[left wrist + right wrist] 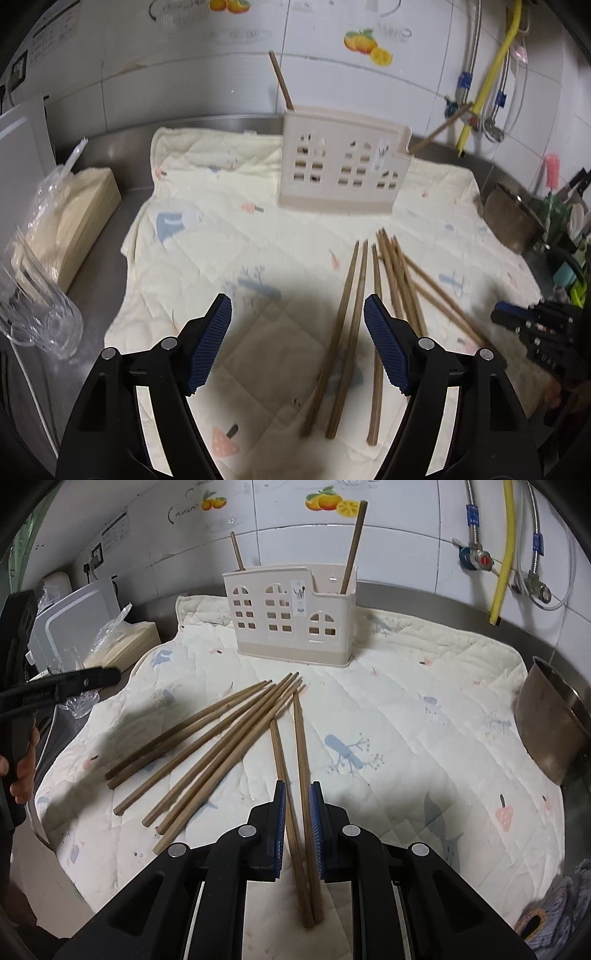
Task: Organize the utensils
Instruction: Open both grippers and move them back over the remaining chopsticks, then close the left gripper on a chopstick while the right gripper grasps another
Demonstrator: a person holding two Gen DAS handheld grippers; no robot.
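Right gripper [297, 801] straddles two chopsticks [301, 775] on cloth [406, 709]

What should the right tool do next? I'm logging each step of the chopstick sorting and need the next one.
Probably close the right tool on the two chopsticks lying between its pads, then lift. Its pads straddle that pair on the quilted cloth with a gap on either side, and the holder already has two chopsticks standing in it.

Brown chopsticks [207, 746] lie on a cream quilted cloth [406, 716] with pale blue, possibly tree-shaped prints; the holder [291, 620] is beige.
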